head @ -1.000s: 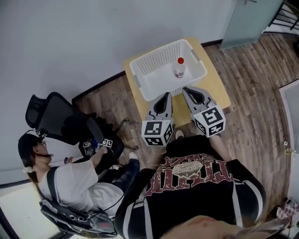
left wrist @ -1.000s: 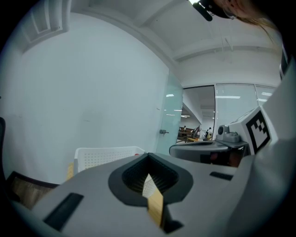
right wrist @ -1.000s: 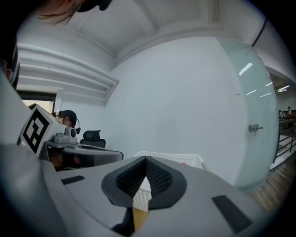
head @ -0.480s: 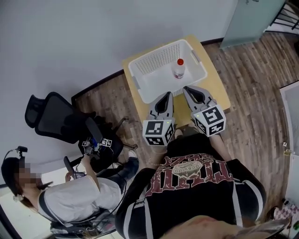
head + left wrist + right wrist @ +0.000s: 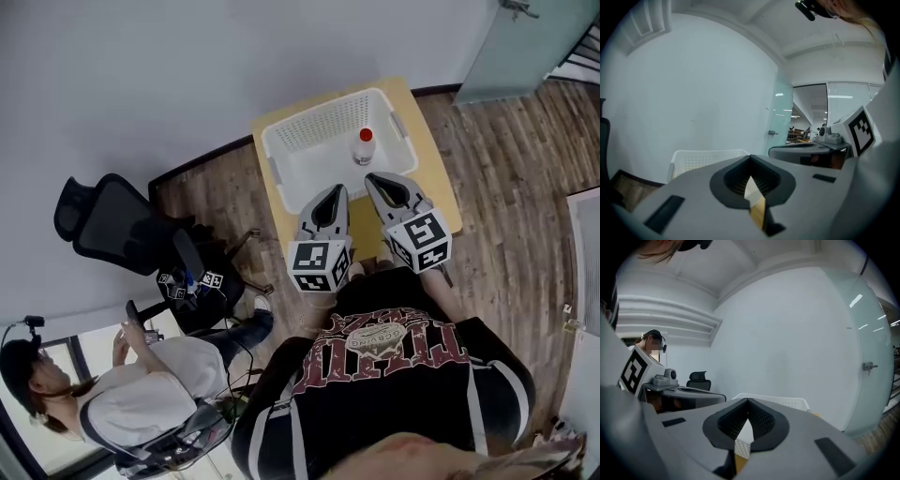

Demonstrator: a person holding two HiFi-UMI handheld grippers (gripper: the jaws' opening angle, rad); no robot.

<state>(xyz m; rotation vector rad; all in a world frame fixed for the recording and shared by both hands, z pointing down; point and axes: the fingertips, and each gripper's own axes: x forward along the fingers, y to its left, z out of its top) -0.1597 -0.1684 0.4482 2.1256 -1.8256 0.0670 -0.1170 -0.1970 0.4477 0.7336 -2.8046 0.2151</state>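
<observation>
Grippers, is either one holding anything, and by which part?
Nothing is held: left gripper and right gripper are both shut and empty, near the white basket.

The only lettering stands on the black shirt (image 5: pixel 389 342) in the head view. It is a large dark red print with a pale outline around a small round emblem, probably one word in ornate letters, but I cannot read it. The left tool (image 5: pixel 331 192) and right tool (image 5: pixel 382 180) each carry a cube with black-and-white square markers, which are patterns, not letters. The bottle (image 5: pixel 364 147) label is too small to read.
</observation>
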